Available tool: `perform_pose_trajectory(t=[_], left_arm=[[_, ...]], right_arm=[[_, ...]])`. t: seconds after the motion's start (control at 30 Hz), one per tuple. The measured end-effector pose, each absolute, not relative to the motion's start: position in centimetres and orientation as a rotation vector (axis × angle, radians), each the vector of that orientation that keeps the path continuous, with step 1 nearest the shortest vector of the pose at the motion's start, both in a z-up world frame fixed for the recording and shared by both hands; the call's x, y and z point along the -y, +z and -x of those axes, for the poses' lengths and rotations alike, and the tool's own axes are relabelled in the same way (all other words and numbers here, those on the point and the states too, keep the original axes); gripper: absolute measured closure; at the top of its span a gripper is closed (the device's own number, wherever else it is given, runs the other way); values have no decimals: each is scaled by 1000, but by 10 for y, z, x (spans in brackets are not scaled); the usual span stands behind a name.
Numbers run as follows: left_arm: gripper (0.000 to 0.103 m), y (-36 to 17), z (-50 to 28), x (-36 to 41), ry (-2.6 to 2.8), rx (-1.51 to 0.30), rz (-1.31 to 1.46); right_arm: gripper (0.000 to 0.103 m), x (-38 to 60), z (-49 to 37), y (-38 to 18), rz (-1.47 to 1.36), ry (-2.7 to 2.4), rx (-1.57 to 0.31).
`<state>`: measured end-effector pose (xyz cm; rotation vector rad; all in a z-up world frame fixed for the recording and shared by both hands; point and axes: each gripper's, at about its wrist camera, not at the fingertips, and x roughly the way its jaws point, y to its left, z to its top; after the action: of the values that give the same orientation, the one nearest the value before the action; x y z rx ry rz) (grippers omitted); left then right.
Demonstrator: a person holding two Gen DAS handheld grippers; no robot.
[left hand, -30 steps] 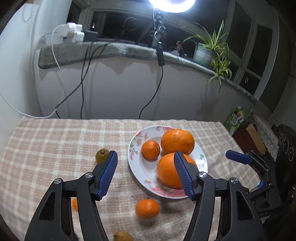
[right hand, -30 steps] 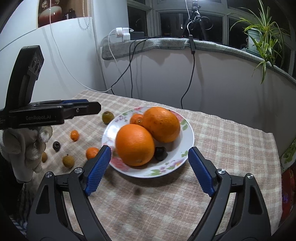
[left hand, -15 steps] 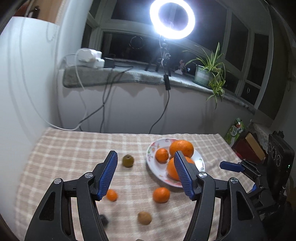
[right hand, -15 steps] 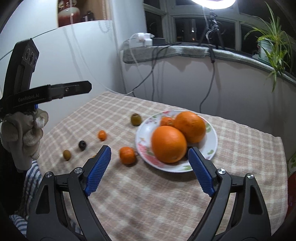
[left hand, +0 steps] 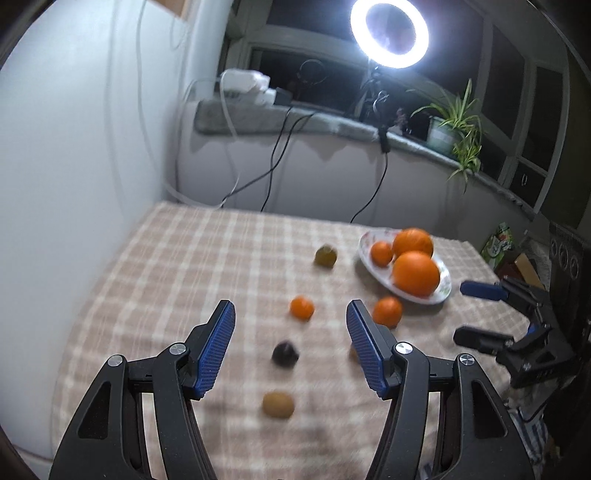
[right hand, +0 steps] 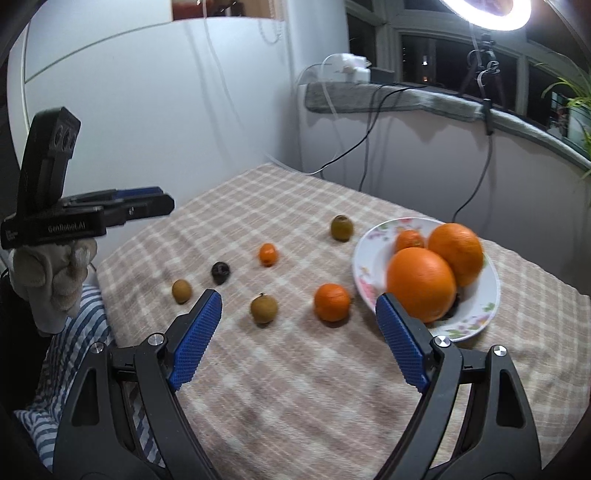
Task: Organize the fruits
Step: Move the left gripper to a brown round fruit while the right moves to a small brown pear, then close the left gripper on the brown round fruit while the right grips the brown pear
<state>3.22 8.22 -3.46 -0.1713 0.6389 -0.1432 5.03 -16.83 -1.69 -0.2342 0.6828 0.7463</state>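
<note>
On the checked tablecloth point(right hand: 295, 369), loose fruit lies off the flowered white plate point(right hand: 484, 314), so my left gripper point(left hand: 290, 347), jaws just narrowed, and right gripper point(right hand: 299, 339) both gape empty, ready to gather.

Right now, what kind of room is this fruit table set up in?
Probably a home room by a window, rigged for filming: a checked tablecloth, a potted plant on the windowsill, and a ring light on a stand.

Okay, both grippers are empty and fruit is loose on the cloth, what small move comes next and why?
Probably lower the open left gripper onto the dark fruit lined up between its fingers; it lies loose on the cloth, off the plate.
</note>
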Motion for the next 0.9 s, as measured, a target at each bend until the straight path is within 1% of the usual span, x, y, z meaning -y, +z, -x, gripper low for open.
perform_pose_trajectory(t=[0.13, 0.27, 0.33, 0.4, 0.47, 0.6, 0.67, 0.9], left_arm=[[49, -53, -24, -85, -146, -683, 189], [55, -70, -17, -81, -160, -725, 190], [59, -76, -15, -79, -162, -739, 189], [61, -81, -13, -76, -166, -755, 189], [62, -85, -13, -76, -166, -765, 190], [64, -93, -15, -75, -168, -790, 187], [65, -97, -16, -74, -167, -800, 182], [68, -106, -21, -76, -162, -824, 186]], right_arm=[[15, 154, -48, -25, 252, 773, -703], [25, 140, -48, -35, 282, 795, -726], [27, 134, -48, -41, 291, 806, -740], [32, 128, -49, -46, 302, 811, -754], [40, 122, -52, -52, 308, 820, -775], [45, 114, -57, -62, 321, 827, -801], [50, 110, -59, -68, 327, 828, -816], [55, 101, -69, -79, 335, 817, -844]])
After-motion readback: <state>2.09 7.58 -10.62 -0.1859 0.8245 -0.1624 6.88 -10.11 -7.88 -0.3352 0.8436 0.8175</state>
